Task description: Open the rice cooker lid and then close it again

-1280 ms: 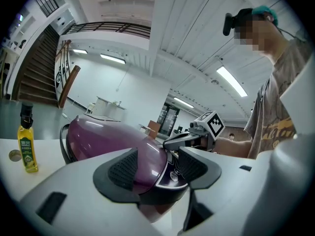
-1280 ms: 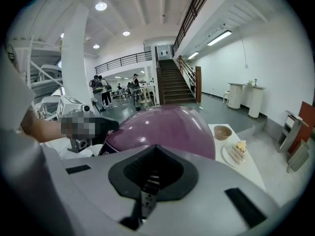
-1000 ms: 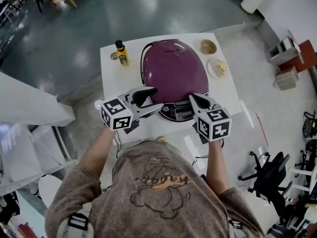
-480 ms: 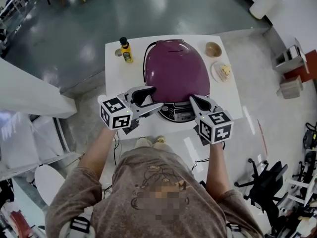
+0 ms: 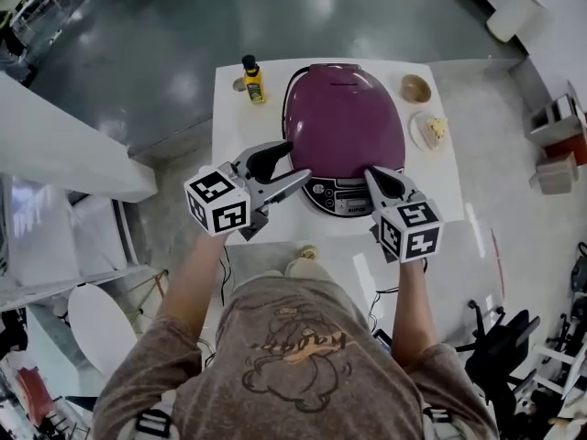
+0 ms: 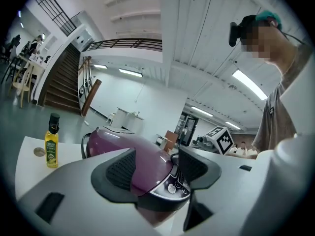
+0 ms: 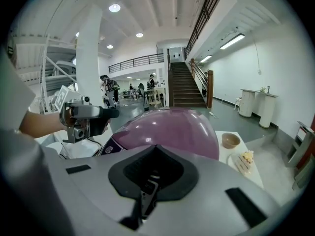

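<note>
One white table [image 5: 234, 145] carries one purple rice cooker [image 5: 344, 122]. Far left: one yellow oil bottle [image 5: 253, 81] and one small round disc [image 5: 238, 84] (kind not discernible). Far right: one tan bowl [image 5: 415, 88] and one plate [image 5: 417, 136] bearing one cake slice [image 5: 437, 128]. Near side: two grippers, the left gripper [image 5: 293, 161] and the right gripper [image 5: 371, 172].

A white table [image 5: 231, 145] stands on a glossy grey floor [image 5: 183, 26]. At its far left corner a yellow bottle with a black cap [image 5: 253, 79] stands upright, a small round disc [image 5: 238, 84] just beside it. Far right sit a tan bowl [image 5: 415, 88] and, nearer, a plate [image 5: 419, 138] bearing a cake slice [image 5: 437, 128]
</note>
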A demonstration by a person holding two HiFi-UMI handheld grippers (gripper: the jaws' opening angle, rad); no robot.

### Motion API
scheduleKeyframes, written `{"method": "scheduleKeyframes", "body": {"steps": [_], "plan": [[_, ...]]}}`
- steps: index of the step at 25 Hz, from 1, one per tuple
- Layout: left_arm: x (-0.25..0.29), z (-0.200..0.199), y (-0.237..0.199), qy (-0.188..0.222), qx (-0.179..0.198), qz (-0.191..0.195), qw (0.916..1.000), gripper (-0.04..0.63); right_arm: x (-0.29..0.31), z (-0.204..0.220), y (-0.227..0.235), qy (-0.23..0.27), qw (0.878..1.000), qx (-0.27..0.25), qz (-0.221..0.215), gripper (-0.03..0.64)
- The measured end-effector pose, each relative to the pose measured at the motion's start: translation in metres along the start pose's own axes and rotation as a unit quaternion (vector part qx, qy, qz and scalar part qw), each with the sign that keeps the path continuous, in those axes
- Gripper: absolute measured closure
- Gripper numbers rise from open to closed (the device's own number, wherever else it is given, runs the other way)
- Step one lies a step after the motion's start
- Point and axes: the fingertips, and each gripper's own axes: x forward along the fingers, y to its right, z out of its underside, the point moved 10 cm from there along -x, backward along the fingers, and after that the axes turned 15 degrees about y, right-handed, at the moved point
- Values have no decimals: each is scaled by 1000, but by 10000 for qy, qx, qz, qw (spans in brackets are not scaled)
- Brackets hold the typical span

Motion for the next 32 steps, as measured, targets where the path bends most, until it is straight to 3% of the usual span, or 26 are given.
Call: {"method": "scheduleKeyframes", "body": {"steps": [8, 11, 14, 20, 26, 32], "plan": [[-26, 2, 14, 10, 18, -133, 9999, 319, -2, 3, -5, 193, 9993, -250, 223, 612], [-42, 4, 22, -6, 60, -137, 9999, 319, -7, 7, -12, 416, 9984, -127, 367, 614], [-59, 4, 31, 9, 128, -120, 9998, 319, -27, 6, -30, 896, 9946, 105, 516, 614], [-88, 3, 55, 179, 95, -65, 9998, 319, -81, 5, -71, 1396, 9853, -186, 964, 614], [-109, 6, 80, 250, 171, 4, 9995, 319, -125, 18, -109, 1520, 9814, -169, 1164, 614], [-132, 7, 98, 427, 500, -326, 9973, 319, -151, 31, -128, 1684, 9781, -82, 1219, 614]]}}
